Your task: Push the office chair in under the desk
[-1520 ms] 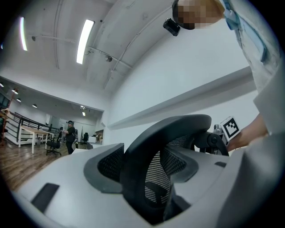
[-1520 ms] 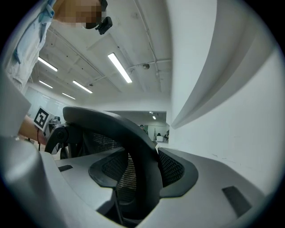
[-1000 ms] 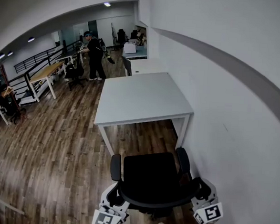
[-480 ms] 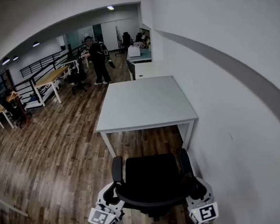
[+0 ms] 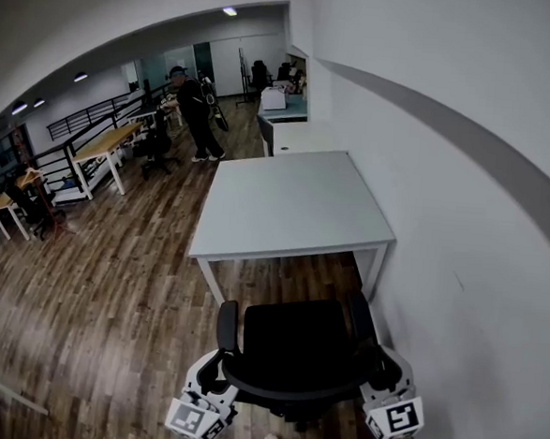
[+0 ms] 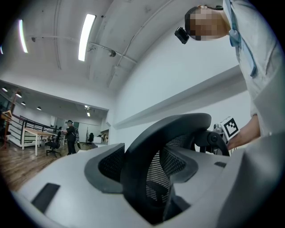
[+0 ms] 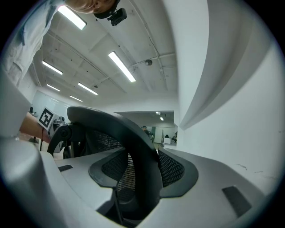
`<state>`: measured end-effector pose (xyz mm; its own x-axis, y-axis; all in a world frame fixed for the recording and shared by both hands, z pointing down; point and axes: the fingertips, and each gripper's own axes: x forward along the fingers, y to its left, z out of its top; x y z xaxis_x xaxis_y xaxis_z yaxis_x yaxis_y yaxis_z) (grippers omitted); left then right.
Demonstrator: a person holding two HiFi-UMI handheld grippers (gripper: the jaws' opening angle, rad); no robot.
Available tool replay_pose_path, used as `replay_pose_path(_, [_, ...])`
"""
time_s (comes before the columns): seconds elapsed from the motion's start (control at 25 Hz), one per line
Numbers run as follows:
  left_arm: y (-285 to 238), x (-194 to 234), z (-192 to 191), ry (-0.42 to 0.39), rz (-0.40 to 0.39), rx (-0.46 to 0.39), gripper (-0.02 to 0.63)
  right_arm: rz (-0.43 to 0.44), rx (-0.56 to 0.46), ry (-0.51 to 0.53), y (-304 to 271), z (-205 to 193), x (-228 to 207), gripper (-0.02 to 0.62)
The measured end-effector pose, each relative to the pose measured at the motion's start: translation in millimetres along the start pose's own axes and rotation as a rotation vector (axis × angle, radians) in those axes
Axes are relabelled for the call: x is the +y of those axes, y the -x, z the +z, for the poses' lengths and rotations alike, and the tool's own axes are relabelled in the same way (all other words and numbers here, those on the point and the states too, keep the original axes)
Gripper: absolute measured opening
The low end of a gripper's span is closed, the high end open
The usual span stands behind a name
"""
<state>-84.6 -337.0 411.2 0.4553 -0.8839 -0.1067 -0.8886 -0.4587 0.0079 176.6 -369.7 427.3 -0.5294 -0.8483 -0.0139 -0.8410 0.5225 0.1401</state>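
A black office chair [image 5: 295, 342] stands just before the near edge of a white desk [image 5: 295, 206], seat toward the desk. My left gripper [image 5: 215, 377] holds the left end of the backrest's black rim [image 5: 286, 393], and my right gripper [image 5: 377, 379] holds the right end. In the left gripper view the rim [image 6: 138, 164] fills the gap between the grey jaws of the left gripper [image 6: 147, 178]. The right gripper view shows the same: the rim [image 7: 142, 156] is pinched in the right gripper [image 7: 140, 178]. Mesh shows behind the rim.
A white wall [image 5: 462, 227] runs close along the right of chair and desk. A second white desk [image 5: 300, 136] stands behind the first. At the back a person [image 5: 194, 105] stands near wooden desks [image 5: 97, 145] and other chairs. Wood floor [image 5: 110, 296] spreads to the left.
The chair, with both grippers on its backrest, has crept a little toward the desk and the view has followed. Both grips look the same.
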Motion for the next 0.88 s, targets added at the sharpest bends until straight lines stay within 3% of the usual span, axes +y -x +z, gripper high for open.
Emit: replay_pose_path(0.88, [-78,64,4,-0.015,-0.021,-0.008,0.239,-0.005,0.012,-0.003,-94,12,-29,0.227])
